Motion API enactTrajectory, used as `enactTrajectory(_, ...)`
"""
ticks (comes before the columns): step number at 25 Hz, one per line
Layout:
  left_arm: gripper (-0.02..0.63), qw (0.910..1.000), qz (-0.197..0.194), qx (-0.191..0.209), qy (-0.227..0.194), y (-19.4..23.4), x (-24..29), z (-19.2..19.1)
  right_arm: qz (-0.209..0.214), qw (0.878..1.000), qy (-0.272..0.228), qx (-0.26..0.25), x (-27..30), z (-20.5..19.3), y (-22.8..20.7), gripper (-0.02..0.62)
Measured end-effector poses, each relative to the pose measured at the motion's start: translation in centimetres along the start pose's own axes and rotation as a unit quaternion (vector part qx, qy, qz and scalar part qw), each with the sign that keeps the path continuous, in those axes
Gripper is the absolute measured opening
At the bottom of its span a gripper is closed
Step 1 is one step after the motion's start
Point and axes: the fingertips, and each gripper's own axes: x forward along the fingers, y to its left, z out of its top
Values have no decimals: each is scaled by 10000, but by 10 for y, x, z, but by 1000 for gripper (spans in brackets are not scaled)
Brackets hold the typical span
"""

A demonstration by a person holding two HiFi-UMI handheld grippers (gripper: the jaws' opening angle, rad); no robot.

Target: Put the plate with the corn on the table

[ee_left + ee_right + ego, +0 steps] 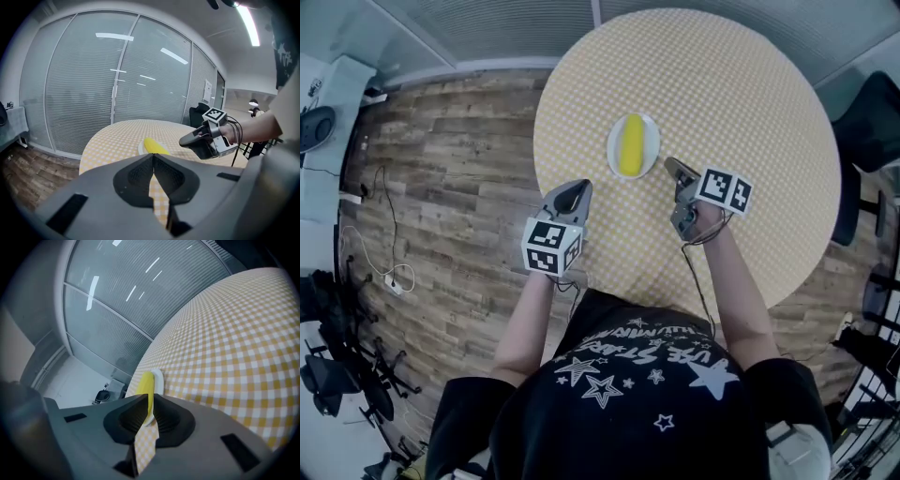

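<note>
Plate [650, 161] and corn [631, 145] already rest flat on the checked table [750, 112], toward 9 o'clock of the tabletop's middle, with the cob lying lengthwise in the dish. The right gripper [668, 165] sits just beside the rim at the plate's 4 o'clock. Its jaws are parted by only a thin slit and grasp nothing; the right gripper view shows cob and rim just beyond the tips. The left gripper [580, 187] hangs at the plate's 7 o'clock near the table edge, with its jaws closed tip to tip on nothing.

The placing looks done, so what probably remains is a clean retreat. Draw the right gripper straight back toward 4 o'clock, along its own line, and lift it slightly so neither jaw catches the rim or drags the cloth. Avoid any sideways sweep, since a nudge could slide the light dish or roll the cob off. Keep the left gripper clear of the plate.
</note>
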Motion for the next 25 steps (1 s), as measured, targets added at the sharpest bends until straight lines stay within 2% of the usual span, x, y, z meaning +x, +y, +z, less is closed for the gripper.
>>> enactTrajectory(8, 8, 9995, 224, 220, -83, -48, -30, 2, 737, 9970, -30, -222, -54, -13, 22, 41)
enactTrajectory(14, 8, 9979, 564, 10, -329, -93, -55, 0, 1157, 9916, 116, -573, -103, -30, 28, 41)
enactTrajectory(17, 8, 9966, 667, -113, -465, -125, -68, -2, 1319, 9886, 247, -682, -131, -44, 27, 41)
enactTrajectory(25, 8, 9908, 1042, -107, -852, -217, -107, -1, 1680, 9787, 481, -1076, -215, -66, 23, 41)
